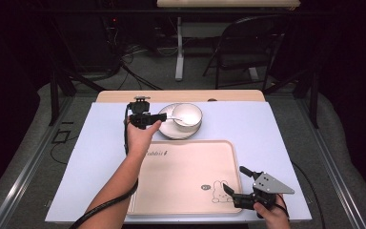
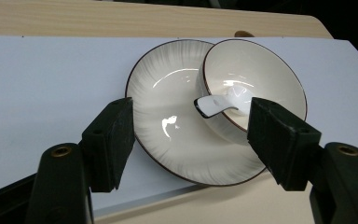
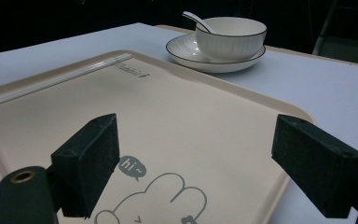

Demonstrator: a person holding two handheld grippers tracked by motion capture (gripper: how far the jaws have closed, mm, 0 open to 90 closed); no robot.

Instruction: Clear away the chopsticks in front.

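A white plate with a dark rim sits at the back of the table, and a white bowl stands on its right half. A white spoon rests in the bowl with its handle out over the left edge. My left gripper hovers open just left of the plate; in its own view the plate, bowl and spoon lie between its jaws. My right gripper is open above the near right corner of the beige tray, with nothing between its jaws.
The tray has a rabbit drawing and a "hi" bubble near its right corner. A pale blue mat covers the wooden table. A folding chair and a table leg stand beyond the far edge.
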